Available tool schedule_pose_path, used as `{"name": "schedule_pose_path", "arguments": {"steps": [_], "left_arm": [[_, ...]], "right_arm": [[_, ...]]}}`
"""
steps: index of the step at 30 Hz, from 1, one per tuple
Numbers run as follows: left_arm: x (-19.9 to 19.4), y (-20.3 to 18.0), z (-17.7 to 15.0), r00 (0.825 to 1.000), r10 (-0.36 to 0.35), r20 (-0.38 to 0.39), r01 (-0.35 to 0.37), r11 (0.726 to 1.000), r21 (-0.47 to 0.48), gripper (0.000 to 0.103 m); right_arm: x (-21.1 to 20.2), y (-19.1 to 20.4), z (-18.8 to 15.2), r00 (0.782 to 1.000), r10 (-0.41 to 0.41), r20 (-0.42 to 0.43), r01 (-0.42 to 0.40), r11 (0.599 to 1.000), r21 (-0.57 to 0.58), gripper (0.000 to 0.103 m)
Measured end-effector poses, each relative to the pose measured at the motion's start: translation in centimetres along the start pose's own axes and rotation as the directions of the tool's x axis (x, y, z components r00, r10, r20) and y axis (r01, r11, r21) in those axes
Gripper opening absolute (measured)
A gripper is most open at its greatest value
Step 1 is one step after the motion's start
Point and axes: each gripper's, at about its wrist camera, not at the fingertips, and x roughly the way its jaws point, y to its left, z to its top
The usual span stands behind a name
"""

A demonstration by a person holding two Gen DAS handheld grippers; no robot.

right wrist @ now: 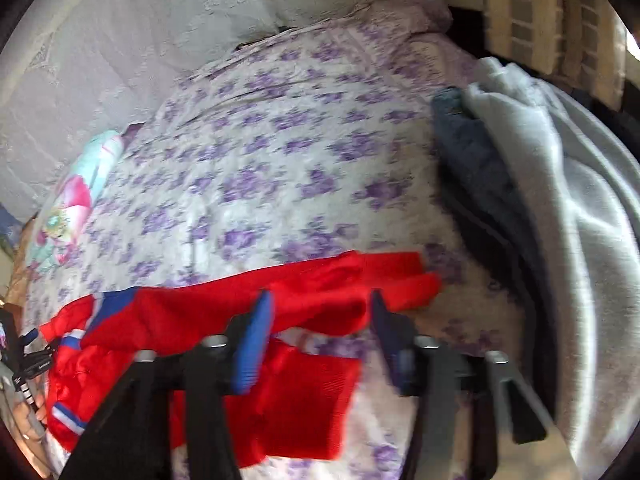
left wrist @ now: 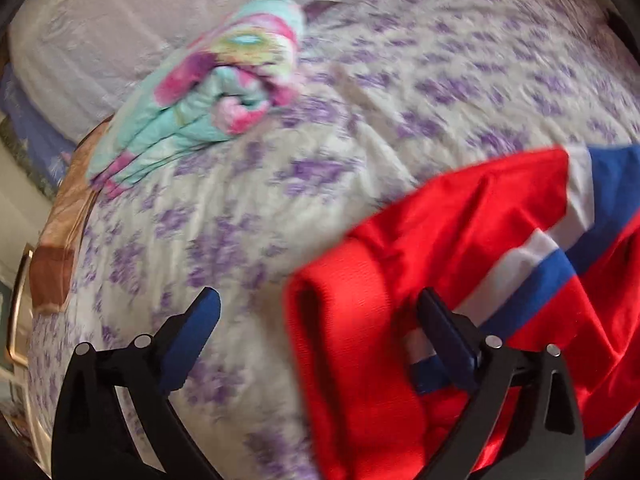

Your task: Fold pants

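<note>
- Red pants (left wrist: pixel 460 240) with blue and white stripes spread on the near part of the flowered bedspread (left wrist: pixel 248 208), probably laid flat for folding.
- Left gripper (left wrist: pixel 320 332) above the ribbed cuff at the left end, jaws wide apart, nothing pinched.
- Right gripper (right wrist: pixel 320 320) over the right end, jaws also apart, cloth seen between them but not pressed.
- One pair of red pants; one colourful folded bundle (left wrist: pixel 208 92) far left, likely put aside.
- Far right, one dark garment (right wrist: pixel 472 168) and one grey cloth (right wrist: pixel 560 200), perhaps waiting.
</note>
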Motion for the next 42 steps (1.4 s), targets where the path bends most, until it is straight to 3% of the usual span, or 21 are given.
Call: {"name": "schedule_pose_path", "arguments": {"steps": [1, 3, 6, 8, 10, 14, 15, 16, 17, 18, 19, 23, 26, 28, 29, 30, 31, 33, 35, 38, 42], "left_arm": [[0.0, -0.8, 0.0, 1.0, 0.023, 0.011, -0.023, 0.999, 0.027, 0.094], [0.0, -1.8, 0.1, 1.0, 0.013, 0.015, -0.014, 0.998, 0.059, 0.067], [-0.4, -1.5, 0.3, 1.0, 0.012, 0.013, -0.013, 0.999, 0.035, 0.052], [-0.5, -0.7, 0.3, 1.0, -0.022, 0.009, 0.022, 1.0, -0.002, 0.052], [-0.7, -0.1, 0.3, 0.999, -0.045, 0.013, 0.046, 0.999, -0.029, 0.051], [-1.2, -0.1, 0.3, 0.998, -0.037, 0.042, 0.039, 0.998, -0.043, 0.05], [-1.2, -0.1, 0.4, 0.998, -0.033, 0.046, 0.035, 0.998, -0.046, 0.05], [-1.0, -0.2, 0.4, 0.999, -0.03, 0.045, 0.033, 0.998, -0.05, 0.05], [-0.9, -0.1, 0.4, 0.999, -0.027, 0.043, 0.029, 0.998, -0.06, 0.05], [-0.8, 0.0, 0.4, 0.999, -0.028, 0.045, 0.032, 0.997, -0.069, 0.05], [-0.8, 0.2, 0.3, 0.998, -0.029, 0.05, 0.033, 0.996, -0.081, 0.049], [-3.0, 2.4, 0.1, 0.99, -0.018, 0.137, 0.044, 0.981, -0.187, 0.046], [-5.3, 4.3, 1.6, 0.975, 0.043, 0.218, 0.014, 0.967, -0.254, 0.046], [-5.5, 5.3, 3.2, 0.968, 0.098, 0.231, -0.027, 0.955, -0.295, 0.048], [-4.7, 5.9, 4.3, 0.972, 0.126, 0.199, -0.058, 0.947, -0.315, 0.052], [-3.0, 6.5, 5.4, 0.979, 0.149, 0.137, -0.096, 0.938, -0.332, 0.058], [-1.2, 7.0, 6.1, 0.985, 0.153, 0.083, -0.117, 0.934, -0.339, 0.061], [2.5, 7.6, 6.5, 0.985, 0.169, -0.04, -0.173, 0.928, -0.33, 0.069], [3.6, 8.3, 6.0, 0.988, 0.131, -0.082, -0.152, 0.927, -0.344, 0.069], [0.1, 8.7, 5.0, 0.989, 0.146, 0.012, -0.133, 0.931, -0.341, 0.077], [-6.5, 9.2, 1.9, 0.98, 0.154, 0.125, -0.104, 0.935, -0.339, 0.088]], "right_arm": [[-0.7, -0.5, -0.1, 1.0, -0.004, 0.026, 0.003, 1.0, 0.007, 0.077], [-1.5, -1.6, -0.1, 0.999, -0.003, 0.037, 0.002, 1.0, 0.022, 0.078], [-1.9, -2.3, -0.5, 0.999, -0.006, 0.036, 0.008, 0.999, -0.04, 0.078], [-1.9, -2.2, -1.0, 1.0, 0.024, 0.011, -0.023, 0.994, -0.109, 0.078], [-1.5, -2.8, -1.8, 0.997, 0.06, -0.038, -0.063, 0.993, -0.101, 0.077], [0.4, -4.8, -2.7, 0.964, 0.239, -0.113, -0.228, 0.968, 0.103, 0.078], [1.4, -4.7, -2.7, 0.962, 0.244, -0.122, -0.228, 0.965, 0.126, 0.075], [2.5, -4.5, -2.4, 0.962, 0.238, -0.135, -0.219, 0.965, 0.145, 0.067], [3.4, -4.0, -2.4, 0.961, 0.24, -0.14, -0.219, 0.964, 0.149, 0.022], [4.3, -3.4, -2.3, 0.965, 0.219, -0.147, -0.198, 0.97, 0.144, 0.009], [4.8, -3.2, -2.2, 0.972, 0.194, -0.13, -0.173, 0.973, 0.153, 0.008], [2.4, -1.6, -1.1, 0.975, 0.219, 0.028, -0.22, 0.966, 0.135, 0.007], [1.1, 1.2, 2.8, 0.976, 0.199, 0.089, -0.206, 0.975, 0.078, 0.007], [2.5, 4.3, 6.8, 0.989, 0.132, 0.07, -0.135, 0.99, 0.03, 0.008], [4.0, 6.5, 9.0, 0.997, 0.056, 0.054, -0.056, 0.998, -0.017, 0.016], [5.4, 8.8, 10.5, 0.998, -0.039, 0.058, 0.045, 0.994, -0.098, 0.061], [7.8, 12.7, 11.6, 0.977, -0.188, 0.096, 0.208, 0.941, -0.269, 0.086], [9.9, 16.3, 11.5, 0.92, -0.334, 0.207, 0.391, 0.831, -0.395, 0.086], [8.5, 16.7, 11.2, 0.944, -0.271, 0.189, 0.325, 0.866, -0.379, 0.075], [2.7, 13.8, 9.2, 0.957, -0.166, 0.239, 0.234, 0.927, -0.292, 0.077], [-3.3, 5.8, 2.8, 0.957, -0.163, 0.239, 0.202, 0.968, -0.149, 0.081]]}}
